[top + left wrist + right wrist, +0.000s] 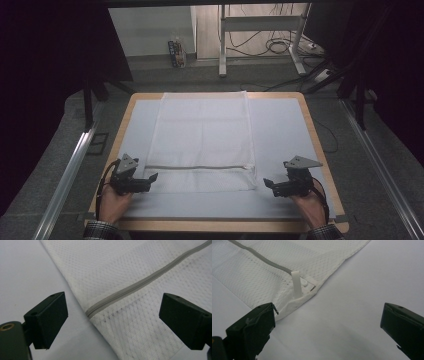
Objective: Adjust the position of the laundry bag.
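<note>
Scene: a tabletop [280,130] with a pale cover and a wooden rim, seen from above; a person's two hands come in at the near edge.
Mesh bag: a white mesh bag [202,135] lies flat down the middle of the tabletop, from the far edge to just short of the near edge.
Zipper: a grey zipper [197,167] runs across the bag, parallel to the near edge, a little way up from the bag's near end.
Zipper pull: a white pull tab [297,286] stands up at the zipper's end by the bag's right side.
Left claw: the left claw [152,178] sits near the near left corner, just beside the bag's left side, pointing toward it; jaws wide, nothing between the pads, the zipper's left end ahead of them.
Right claw: the right claw [268,184] sits near the near right corner, just beside the bag's right side; jaws wide and empty, one jaw close to the bag's corner.
Hands: each hand grips its tool from behind, with checked sleeve cuffs at the near edge.
</note>
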Motion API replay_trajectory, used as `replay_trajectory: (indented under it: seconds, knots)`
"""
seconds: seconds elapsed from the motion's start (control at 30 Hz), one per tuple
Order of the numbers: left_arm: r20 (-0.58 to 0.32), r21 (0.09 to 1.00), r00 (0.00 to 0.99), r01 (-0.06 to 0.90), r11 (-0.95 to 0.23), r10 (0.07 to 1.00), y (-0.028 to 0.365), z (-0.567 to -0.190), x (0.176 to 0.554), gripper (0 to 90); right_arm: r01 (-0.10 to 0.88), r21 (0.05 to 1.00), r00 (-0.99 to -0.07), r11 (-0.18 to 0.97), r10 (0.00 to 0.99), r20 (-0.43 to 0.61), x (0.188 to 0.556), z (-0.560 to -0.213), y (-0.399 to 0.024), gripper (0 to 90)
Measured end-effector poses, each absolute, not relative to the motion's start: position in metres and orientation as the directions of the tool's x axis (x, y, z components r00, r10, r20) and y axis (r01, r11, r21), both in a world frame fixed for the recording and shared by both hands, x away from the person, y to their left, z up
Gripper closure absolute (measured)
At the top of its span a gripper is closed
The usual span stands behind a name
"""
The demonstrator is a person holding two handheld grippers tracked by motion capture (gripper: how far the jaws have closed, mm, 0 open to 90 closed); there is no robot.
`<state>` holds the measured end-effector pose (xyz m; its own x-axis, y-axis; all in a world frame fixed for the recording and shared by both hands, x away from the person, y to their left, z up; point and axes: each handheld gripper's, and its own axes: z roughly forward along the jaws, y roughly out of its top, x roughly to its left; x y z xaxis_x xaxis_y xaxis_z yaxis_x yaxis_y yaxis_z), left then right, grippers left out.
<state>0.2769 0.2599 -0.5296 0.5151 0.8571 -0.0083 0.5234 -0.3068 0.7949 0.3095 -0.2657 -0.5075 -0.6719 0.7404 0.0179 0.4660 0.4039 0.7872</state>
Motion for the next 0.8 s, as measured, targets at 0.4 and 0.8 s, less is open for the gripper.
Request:
replay_trajectory:
  seconds: [0.4, 0.8]
  knots:
    - [-0.004, 0.777, 0.485, 0.552, -0.303, 0.874, 0.2587, -0.5307, 0.2775, 7.0, 0.486, 0.772, -0.669, 0.41, 0.743, 0.027, 0.3101, -0.5087, -0.2624, 0.0]
    - [-0.064, 0.762, 0.446, 0.599, -0.245, 0.893, 0.2627, -0.5318, 0.2808, 5.6, 0.501, 0.774, -0.663, 0.388, 0.746, 0.055, 0.3109, -0.5096, -0.2595, 0.0]
